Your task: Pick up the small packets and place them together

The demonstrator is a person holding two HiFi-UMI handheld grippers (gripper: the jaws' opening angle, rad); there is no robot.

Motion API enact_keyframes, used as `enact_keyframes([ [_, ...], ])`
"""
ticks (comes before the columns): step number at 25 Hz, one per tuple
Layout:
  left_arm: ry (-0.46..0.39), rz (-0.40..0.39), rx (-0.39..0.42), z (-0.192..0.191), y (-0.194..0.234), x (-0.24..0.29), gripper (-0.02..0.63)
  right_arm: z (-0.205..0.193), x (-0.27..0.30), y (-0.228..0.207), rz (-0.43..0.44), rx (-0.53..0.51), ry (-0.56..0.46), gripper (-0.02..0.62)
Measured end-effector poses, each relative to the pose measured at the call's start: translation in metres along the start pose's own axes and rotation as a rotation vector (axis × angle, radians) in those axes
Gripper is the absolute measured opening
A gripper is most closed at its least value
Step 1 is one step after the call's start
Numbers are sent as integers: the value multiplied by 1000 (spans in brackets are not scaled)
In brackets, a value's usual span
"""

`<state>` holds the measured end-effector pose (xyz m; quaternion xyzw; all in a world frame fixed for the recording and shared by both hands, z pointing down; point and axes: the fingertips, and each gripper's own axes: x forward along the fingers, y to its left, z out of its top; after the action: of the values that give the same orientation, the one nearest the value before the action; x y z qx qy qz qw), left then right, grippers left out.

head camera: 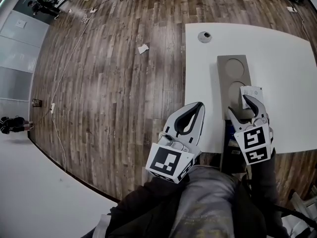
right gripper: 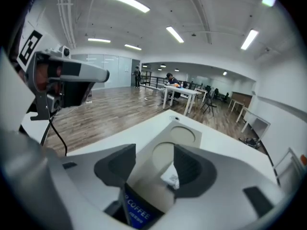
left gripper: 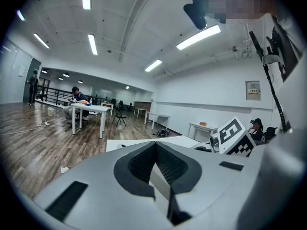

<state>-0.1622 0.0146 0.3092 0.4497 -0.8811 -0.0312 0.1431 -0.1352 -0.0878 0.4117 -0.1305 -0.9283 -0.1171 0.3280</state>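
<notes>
While your left gripper (head camera: 199,106) sits closed and empty, your right gripper (head camera: 241,106) gapes open beside a white packet (head camera: 251,91). Placing seems done; next, reach for the near blue packet (right gripper: 135,213).

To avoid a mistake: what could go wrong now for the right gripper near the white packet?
1. The white packet lies at the edge of the tray, beside a hole; the open right gripper could push it off rather than catch it.
2. The blue coffee pack under that gripper seems near the edge of the table; a low move may knock it down.
</notes>
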Motion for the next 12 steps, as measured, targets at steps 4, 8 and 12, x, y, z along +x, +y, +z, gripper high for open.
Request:
enact_keyframes([
  [4, -20, -21, 12, 0, -25, -9, 3, -4, -24, 0, -18, 5, -47, 235],
  [8, -25, -51, 13, -2, -50, -16, 3, -18, -42, 8, -22, 3, -35, 235],
  [12, -33, -78, 25, 1, -69, -18, 3, -24, -58, 19, -17, -7, -39, 235],
])
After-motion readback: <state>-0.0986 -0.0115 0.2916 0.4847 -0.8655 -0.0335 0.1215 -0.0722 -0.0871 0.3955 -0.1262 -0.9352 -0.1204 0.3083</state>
